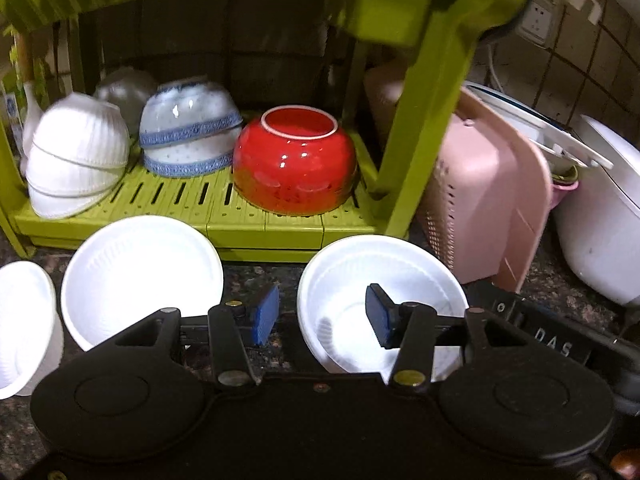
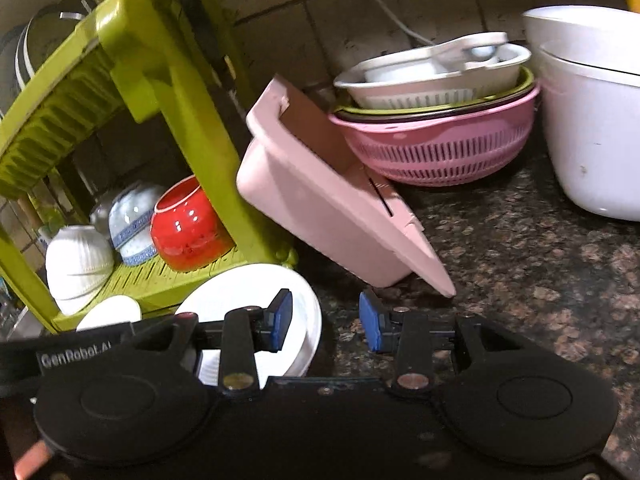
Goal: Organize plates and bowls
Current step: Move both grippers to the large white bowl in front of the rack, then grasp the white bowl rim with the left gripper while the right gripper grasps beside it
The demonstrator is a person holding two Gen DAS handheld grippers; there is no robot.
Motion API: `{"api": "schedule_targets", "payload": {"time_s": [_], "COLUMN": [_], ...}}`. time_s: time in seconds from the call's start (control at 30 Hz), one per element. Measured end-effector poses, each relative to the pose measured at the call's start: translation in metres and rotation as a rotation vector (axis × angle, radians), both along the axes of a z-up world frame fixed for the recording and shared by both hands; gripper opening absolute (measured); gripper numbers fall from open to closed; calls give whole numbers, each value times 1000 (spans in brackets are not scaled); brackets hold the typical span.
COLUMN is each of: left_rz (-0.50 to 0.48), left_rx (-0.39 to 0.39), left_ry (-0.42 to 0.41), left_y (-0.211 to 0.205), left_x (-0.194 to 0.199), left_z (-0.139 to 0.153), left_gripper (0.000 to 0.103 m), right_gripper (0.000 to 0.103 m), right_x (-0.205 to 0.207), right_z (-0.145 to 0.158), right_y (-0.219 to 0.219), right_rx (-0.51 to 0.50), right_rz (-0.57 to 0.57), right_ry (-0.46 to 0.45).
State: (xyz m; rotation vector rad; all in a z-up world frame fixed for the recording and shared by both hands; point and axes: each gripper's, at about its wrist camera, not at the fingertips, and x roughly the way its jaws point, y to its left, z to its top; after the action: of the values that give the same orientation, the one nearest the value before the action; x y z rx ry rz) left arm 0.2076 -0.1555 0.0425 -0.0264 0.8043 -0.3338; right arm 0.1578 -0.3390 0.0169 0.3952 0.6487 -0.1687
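While spread wide, left tool (image 1: 322,318) low above white bowl (image 1: 382,304).

Both wrist views face the green rack (image 1: 224,208) closely.

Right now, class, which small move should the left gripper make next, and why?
Probably ease the left gripper forward and close on the near rim of the white bowl. It is open and empty, one pad already inside that bowl, which sits on the countertop before the green rack.
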Motion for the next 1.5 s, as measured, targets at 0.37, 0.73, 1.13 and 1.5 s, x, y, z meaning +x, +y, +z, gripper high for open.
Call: {"api": "schedule_targets", "payload": {"time_s": [0.37, 0.73, 1.13, 1.5], "left_rz": [-5, 2, -19, -3], "left_rx": [1, 45, 38, 56], "left_ry": [25, 25, 67, 104], "left_y": [-2, -15, -6, 22], "left_x": [17, 28, 17, -24], "left_z": [-12, -26, -26, -17], "left_gripper": [55, 51, 33, 33], "right_gripper": [40, 28, 20, 20], "right_x": [19, 31, 24, -19], "right_z": [-16, -26, -22, -12], "right_y": [13, 25, 32, 58], "right_rx": [-46, -84, -85, -74], "right_rz": [29, 42, 44, 94], "right_ry": [37, 51, 67, 89]}}
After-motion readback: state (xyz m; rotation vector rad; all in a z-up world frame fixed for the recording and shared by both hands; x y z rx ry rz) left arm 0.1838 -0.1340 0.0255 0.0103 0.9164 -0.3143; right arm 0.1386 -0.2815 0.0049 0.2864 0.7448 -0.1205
